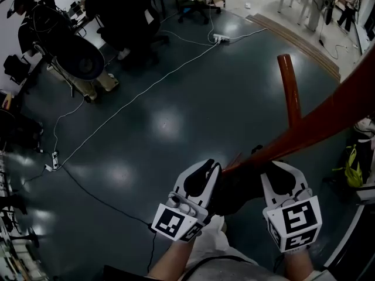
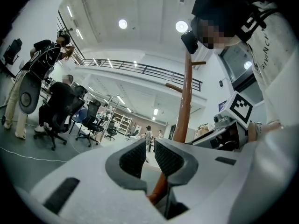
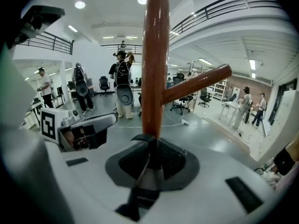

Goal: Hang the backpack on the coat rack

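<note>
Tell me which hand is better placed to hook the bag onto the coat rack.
Likely right: the right gripper is shut on a black strap at the rack's pole, below a peg. The left gripper is open and empty.

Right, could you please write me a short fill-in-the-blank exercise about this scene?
The right tool is shut on a black ____.
On the left tool, the pads stand slightly ____, nothing between them.
The brown pole belongs to the coat ____.
Missing words: strap, apart, rack.
</note>
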`<state>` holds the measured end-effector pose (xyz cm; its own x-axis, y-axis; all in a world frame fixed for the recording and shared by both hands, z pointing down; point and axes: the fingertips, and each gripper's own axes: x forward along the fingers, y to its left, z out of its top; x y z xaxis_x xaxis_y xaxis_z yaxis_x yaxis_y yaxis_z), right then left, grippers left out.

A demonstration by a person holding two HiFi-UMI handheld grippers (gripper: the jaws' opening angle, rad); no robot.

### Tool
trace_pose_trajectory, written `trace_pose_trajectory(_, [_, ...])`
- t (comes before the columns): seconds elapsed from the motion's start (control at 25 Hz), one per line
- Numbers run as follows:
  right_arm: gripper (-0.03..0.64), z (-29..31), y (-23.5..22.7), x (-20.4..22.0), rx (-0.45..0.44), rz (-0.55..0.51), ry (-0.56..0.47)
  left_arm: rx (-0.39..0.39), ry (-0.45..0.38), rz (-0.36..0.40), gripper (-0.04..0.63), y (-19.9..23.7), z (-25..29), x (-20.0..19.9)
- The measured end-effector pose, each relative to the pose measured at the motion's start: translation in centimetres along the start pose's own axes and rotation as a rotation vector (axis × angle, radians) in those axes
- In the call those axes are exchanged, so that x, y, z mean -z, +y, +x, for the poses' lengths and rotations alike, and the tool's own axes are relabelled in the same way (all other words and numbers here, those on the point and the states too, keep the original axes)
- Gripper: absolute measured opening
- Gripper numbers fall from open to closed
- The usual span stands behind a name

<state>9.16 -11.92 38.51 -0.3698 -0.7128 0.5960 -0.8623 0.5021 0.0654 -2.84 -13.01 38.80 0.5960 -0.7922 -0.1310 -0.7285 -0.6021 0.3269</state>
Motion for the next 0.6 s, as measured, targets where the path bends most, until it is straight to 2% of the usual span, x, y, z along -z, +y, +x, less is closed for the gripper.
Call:
trace_pose_trajectory(0.44, [0.039, 0.42, 0.95, 0.16, -0.091, -0.11, 0.07, -0.007, -0.004, -0.017, 0.061, 0.66, 0.03, 0.3])
trace_pose_trajectory(0.6, [0.06, 0.38, 0.54, 0.22, -0.102, -0.147, 0.078, -0.008, -0.004, -0.022, 0.061, 0.48, 0.19, 0.54])
